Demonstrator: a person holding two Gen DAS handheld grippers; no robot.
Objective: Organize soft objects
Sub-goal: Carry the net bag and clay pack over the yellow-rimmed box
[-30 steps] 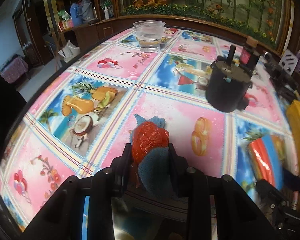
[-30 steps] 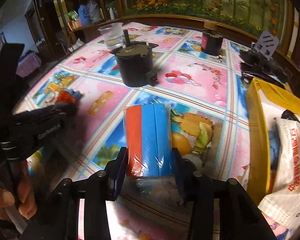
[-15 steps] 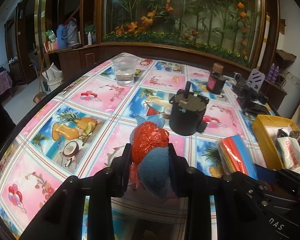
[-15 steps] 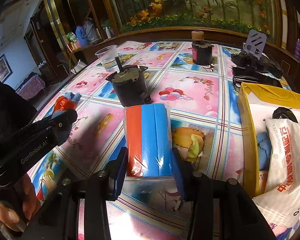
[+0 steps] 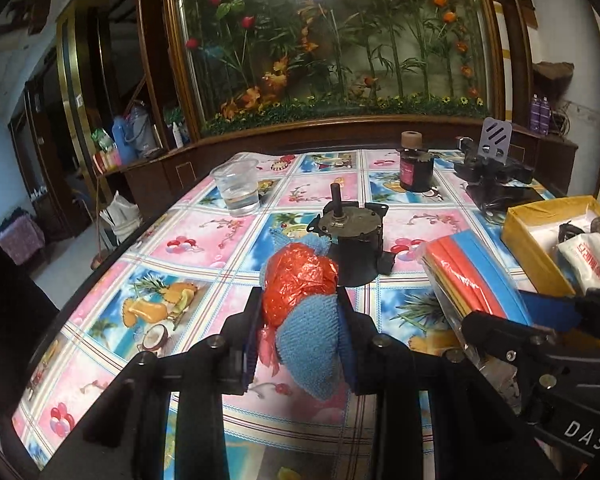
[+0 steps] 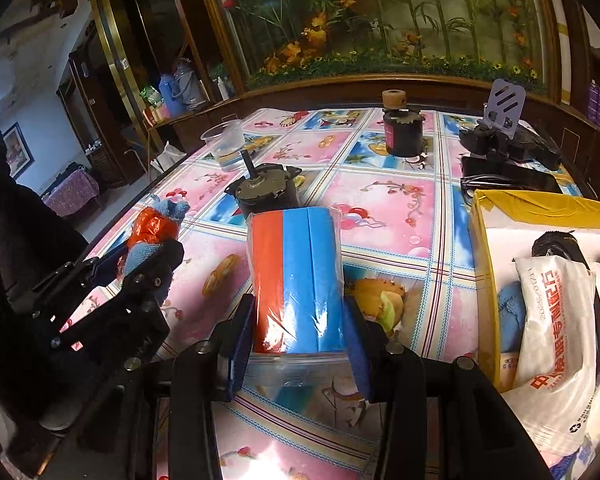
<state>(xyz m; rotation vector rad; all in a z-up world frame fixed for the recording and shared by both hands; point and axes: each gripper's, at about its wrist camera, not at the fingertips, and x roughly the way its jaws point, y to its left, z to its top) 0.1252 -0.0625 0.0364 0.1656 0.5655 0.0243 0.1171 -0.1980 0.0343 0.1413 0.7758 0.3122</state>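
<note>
- My left gripper [image 5: 298,332] has its fingers clamped on a bundle of blue knitted cloth [image 5: 310,344] with a crumpled orange plastic bag [image 5: 298,282], held clear above the table [image 5: 188,240].
- My right gripper [image 6: 298,338] has its fingers clamped on the sides of a clear-wrapped pack of red and blue foam sheets [image 6: 298,276], so the flat pack stands up off the table rather than sagging.
- I judge both soft loads are held high so they can pass over the black motor [image 6: 266,194] and the plastic cup of water [image 6: 225,144] without knocking them.
- The yellow cardboard box [image 6: 482,248] sits to the right, already holding a white printed bag [image 6: 556,320] and a blue cloth; it looks like the collecting place.
- The foam pack is just beside the box, so I would drop it first; the left bundle must cross further.
</note>
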